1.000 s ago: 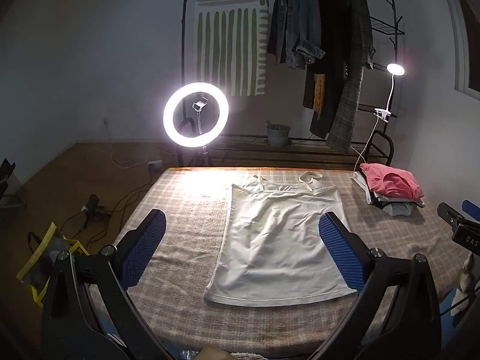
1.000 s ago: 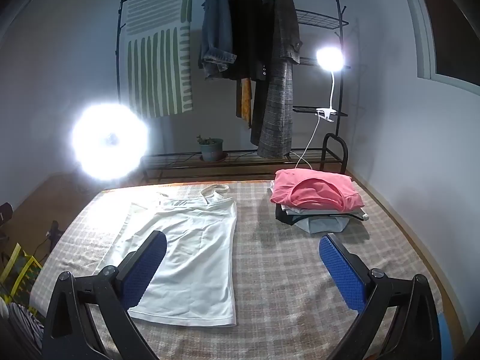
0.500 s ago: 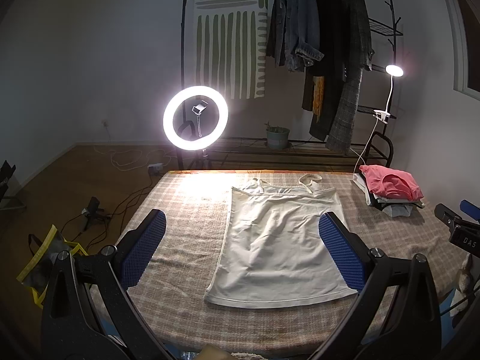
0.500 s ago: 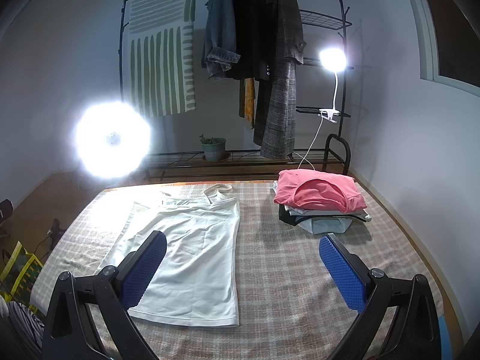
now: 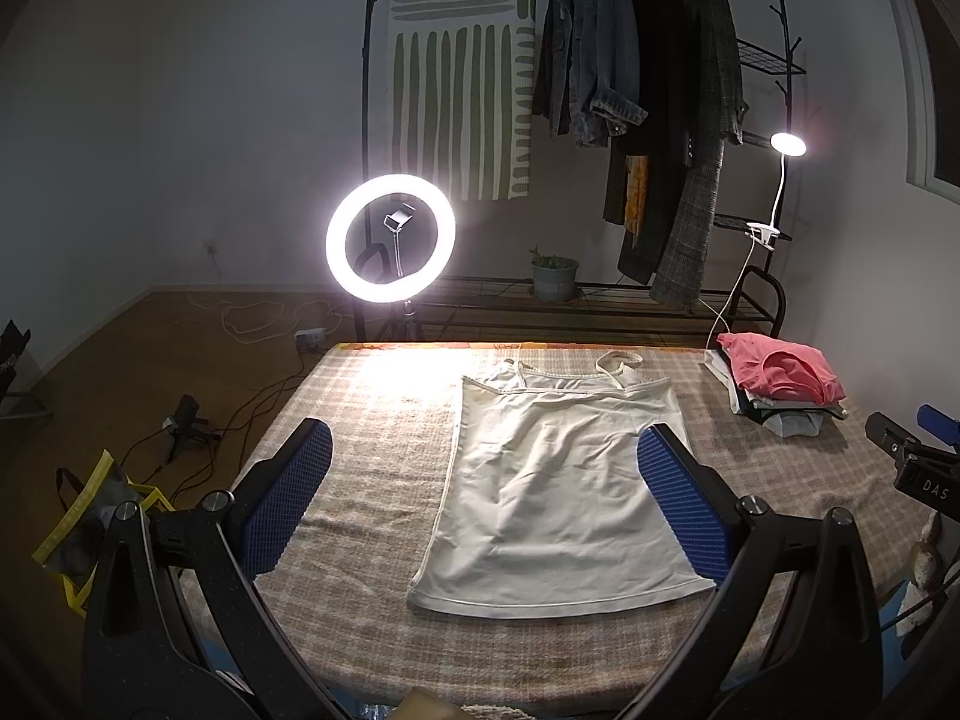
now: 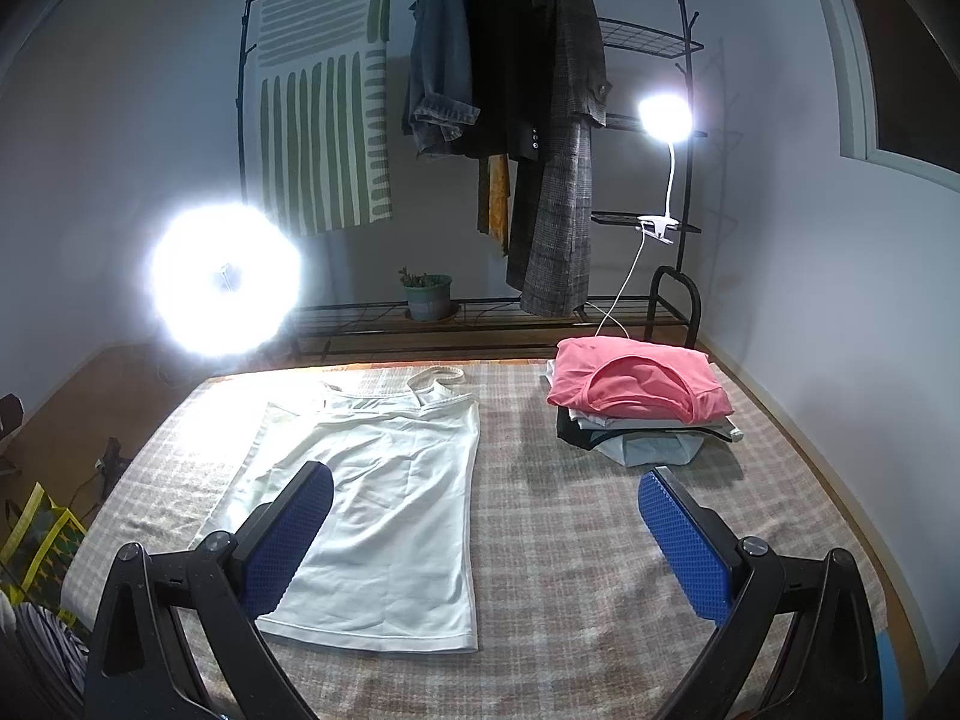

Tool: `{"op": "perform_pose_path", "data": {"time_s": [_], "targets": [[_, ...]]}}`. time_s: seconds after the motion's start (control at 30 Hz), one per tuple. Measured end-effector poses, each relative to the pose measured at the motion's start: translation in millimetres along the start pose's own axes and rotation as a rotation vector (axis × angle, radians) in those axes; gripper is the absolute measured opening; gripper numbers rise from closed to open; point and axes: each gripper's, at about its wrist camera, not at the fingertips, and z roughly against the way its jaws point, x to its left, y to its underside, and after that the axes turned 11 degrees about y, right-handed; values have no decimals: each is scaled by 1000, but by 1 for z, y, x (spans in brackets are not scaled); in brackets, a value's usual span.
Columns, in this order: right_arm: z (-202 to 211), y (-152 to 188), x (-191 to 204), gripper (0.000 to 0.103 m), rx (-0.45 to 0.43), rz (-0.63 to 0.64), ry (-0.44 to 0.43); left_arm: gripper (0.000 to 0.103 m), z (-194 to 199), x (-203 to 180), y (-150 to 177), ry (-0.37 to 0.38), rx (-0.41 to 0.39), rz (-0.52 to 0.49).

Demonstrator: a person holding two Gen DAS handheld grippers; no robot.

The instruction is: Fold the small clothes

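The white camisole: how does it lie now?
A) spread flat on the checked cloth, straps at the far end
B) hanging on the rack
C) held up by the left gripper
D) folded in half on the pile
A: the white camisole lies flat on the checked cloth, and both grippers are open above it.

White camisole [image 5: 558, 486] flat on checked cloth [image 5: 372, 432]; left tool [image 5: 486, 504] spread wide above.

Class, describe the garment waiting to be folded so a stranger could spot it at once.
Start at the checked cloth covering the table. Left of the folded pile topped in pink lies the white camisole. Unlike the pile, it is spread flat and unfolded, thin straps pointing toward the clothes rack.
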Motion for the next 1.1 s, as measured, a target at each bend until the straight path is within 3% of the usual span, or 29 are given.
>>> {"op": "perform_pose_path", "data": {"time_s": [1.1], "targets": [[-8, 3, 5, 103, 6, 15, -2, 103, -1, 1, 3, 1, -3, 2]]}}
